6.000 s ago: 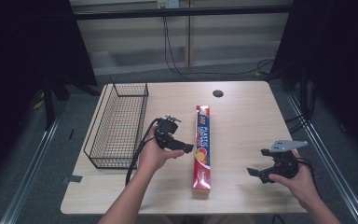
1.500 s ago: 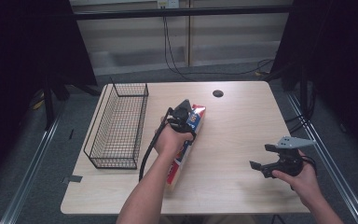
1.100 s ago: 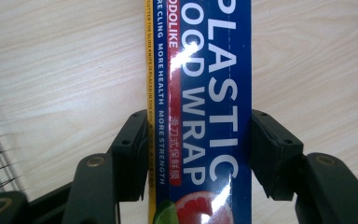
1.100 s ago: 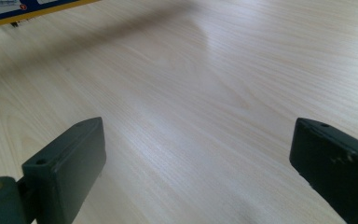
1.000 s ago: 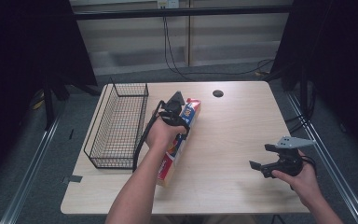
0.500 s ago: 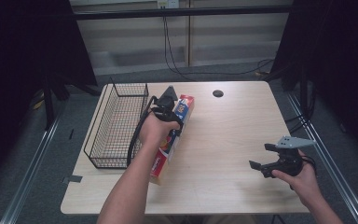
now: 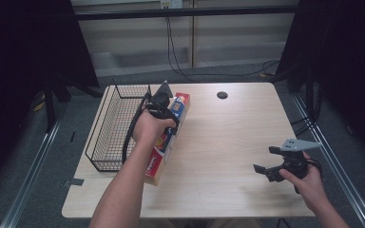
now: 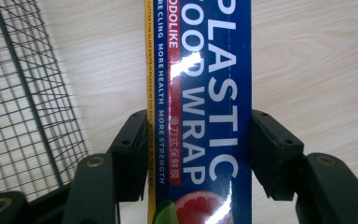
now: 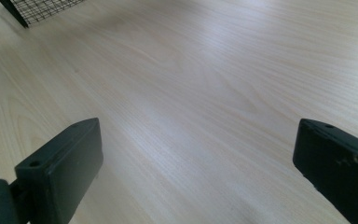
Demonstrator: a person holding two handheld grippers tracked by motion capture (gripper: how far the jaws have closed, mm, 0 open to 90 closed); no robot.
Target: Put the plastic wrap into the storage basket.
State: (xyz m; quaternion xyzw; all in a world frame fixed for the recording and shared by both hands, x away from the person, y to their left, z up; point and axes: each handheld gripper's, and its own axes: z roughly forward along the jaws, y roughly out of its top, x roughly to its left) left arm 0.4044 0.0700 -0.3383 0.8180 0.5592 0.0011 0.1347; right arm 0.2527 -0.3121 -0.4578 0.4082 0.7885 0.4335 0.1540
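Note:
A long red and blue plastic wrap box [image 7: 167, 137] hangs lifted over the table's left part, just right of the black wire basket [image 7: 116, 124]. My left gripper [image 7: 163, 105] is shut on the box near its far end. In the left gripper view both black pads [image 8: 130, 156] press the long sides of the plastic wrap box [image 8: 200, 107], with the basket [image 8: 23, 102] at the left. My right gripper [image 7: 272, 164] rests low over the table at the right front, jaws wide open. In the right gripper view bare wood lies between its pads [image 9: 60, 172].
The light wooden table [image 7: 228, 142] has a small dark round hole [image 7: 222, 95] near its far edge. The wire basket stands along the left edge. Metal rails run on the floor at both sides, and cables hang behind the table.
My left gripper has carried the plastic wrap box left and up, from the table's middle to beside the basket. The right gripper has stayed in place.

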